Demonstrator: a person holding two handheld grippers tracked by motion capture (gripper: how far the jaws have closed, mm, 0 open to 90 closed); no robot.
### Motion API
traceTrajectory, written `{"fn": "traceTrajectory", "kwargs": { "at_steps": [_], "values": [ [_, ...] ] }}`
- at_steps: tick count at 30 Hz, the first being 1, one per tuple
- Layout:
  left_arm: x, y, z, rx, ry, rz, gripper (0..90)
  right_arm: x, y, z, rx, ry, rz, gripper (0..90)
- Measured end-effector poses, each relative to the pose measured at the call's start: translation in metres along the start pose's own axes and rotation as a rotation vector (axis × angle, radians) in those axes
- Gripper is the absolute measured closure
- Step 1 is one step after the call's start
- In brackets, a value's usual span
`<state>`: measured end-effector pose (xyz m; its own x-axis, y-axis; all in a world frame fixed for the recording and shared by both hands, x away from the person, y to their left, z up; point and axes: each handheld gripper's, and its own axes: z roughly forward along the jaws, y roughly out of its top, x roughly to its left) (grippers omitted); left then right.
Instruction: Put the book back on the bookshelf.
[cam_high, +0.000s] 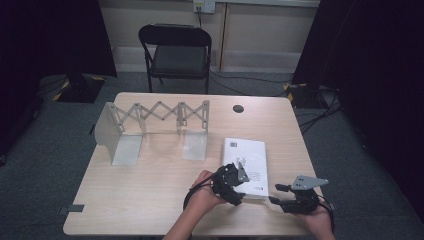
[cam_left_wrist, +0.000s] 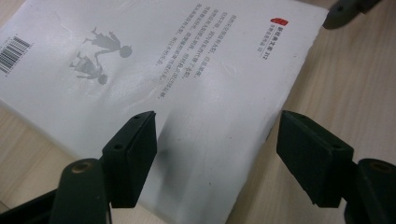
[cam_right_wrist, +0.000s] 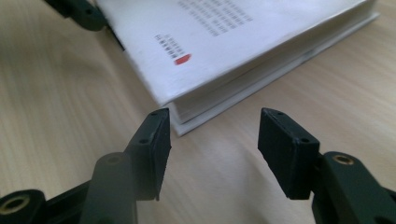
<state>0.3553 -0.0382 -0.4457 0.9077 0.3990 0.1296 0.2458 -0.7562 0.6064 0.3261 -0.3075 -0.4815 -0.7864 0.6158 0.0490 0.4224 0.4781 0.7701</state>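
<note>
A white book (cam_high: 246, 162) lies flat on the wooden table (cam_high: 165, 195), back cover up, with a barcode (cam_left_wrist: 13, 52) and a red mark (cam_left_wrist: 279, 21). My left gripper (cam_high: 239, 186) hovers over the book's near left corner, open, one jaw above the cover and the other past the book's edge (cam_left_wrist: 219, 154). My right gripper (cam_high: 278, 194) rests low on the table just right of the book's near corner (cam_right_wrist: 173, 103), open, jaws straddling nothing (cam_right_wrist: 212, 140). The book's white page edge (cam_right_wrist: 261, 70) faces this gripper.
A grey expanding rack (cam_high: 150, 127) with scissor links stands on the table's left half. A black round hole cover (cam_high: 238, 108) sits near the far edge. A black folding chair (cam_high: 177, 52) stands behind the table. Cables (cam_high: 310, 112) run on the carpet at right.
</note>
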Motion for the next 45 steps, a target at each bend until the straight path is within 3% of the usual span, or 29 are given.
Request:
{"fn": "traceTrajectory", "kwargs": {
  "at_steps": [2,7,9,13,18,24,26,37,40,41,43,45],
  "values": [
    [0.000,0.000,0.002,-0.015,-0.009,-0.009,27.8,0.008,0.001,0.008,0.033,0.029,-0.032,44.2],
    [-0.001,0.001,0.006,-0.022,-0.008,0.004,22.1,0.014,0.006,0.024,0.060,0.007,-0.032,47.4],
    [-0.002,0.000,0.008,-0.025,0.008,0.008,19.6,0.018,0.011,0.031,0.061,-0.019,-0.038,53.5],
    [-0.004,0.001,0.011,-0.027,0.024,0.040,18.7,0.017,0.012,0.029,0.052,-0.013,-0.036,55.9],
    [-0.008,0.006,0.015,-0.025,0.055,0.038,14.2,0.018,0.015,0.020,0.005,-0.010,-0.038,58.8],
    [-0.008,0.015,0.022,-0.006,0.082,0.048,0.0,0.020,0.026,0.010,-0.053,-0.008,-0.035,60.9],
    [-0.011,0.018,0.027,0.009,0.131,0.067,0.0,0.020,0.027,0.009,-0.058,-0.008,-0.035,60.9],
    [-0.012,0.022,0.031,0.009,0.178,0.081,0.0,0.021,0.032,0.007,-0.080,-0.004,-0.019,60.7],
    [-0.011,0.022,0.021,-0.027,0.143,0.078,9.2,0.021,0.033,0.007,-0.071,-0.012,-0.026,59.6],
    [-0.011,0.022,0.013,-0.064,0.119,0.077,26.8,0.019,0.031,0.009,-0.070,-0.020,-0.017,57.2],
    [-0.012,0.022,0.013,-0.058,0.126,0.079,28.5,0.018,0.031,0.008,-0.086,-0.011,-0.003,57.2],
    [-0.014,0.023,0.012,-0.061,0.137,0.106,32.9,0.018,0.034,0.007,-0.088,-0.006,0.001,57.2]
  ]
}}
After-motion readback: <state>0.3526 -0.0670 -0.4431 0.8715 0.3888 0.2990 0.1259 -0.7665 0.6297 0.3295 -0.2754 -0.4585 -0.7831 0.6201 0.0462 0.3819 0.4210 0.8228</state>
